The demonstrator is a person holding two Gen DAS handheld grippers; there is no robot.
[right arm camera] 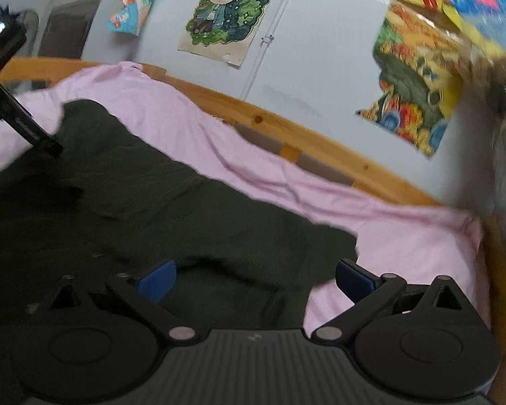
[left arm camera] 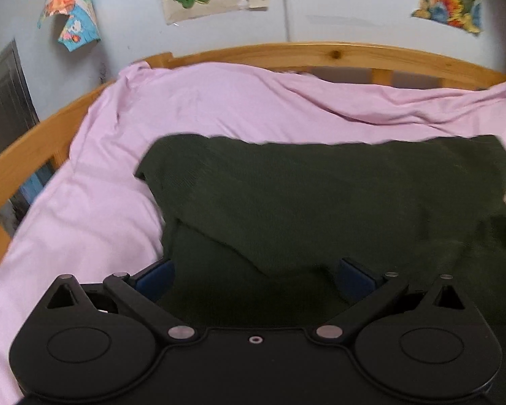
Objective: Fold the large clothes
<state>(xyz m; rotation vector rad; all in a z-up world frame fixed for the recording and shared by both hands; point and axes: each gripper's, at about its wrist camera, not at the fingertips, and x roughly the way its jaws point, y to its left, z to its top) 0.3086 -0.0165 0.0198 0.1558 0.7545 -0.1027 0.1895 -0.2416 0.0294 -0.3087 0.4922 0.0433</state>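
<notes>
The dark green knitted garment (left arm camera: 320, 202) runs off the near and right edges of the left wrist view, its near part hidden behind the black gripper body (left arm camera: 253, 354). In the right wrist view it leaves at the left edge. The far right there is a blurred grey-brown smear (right arm camera: 502, 128), unreadable. The colourful paper posters (right arm camera: 418, 84) on the pale wall are cut by the top edge and motion-blurred.

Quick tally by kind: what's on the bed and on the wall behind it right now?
Dark green garment: 1
Pink sheet: 1
Wall pictures: 4, plus blurred ones at the top right that I cannot count
Total: 6
</notes>
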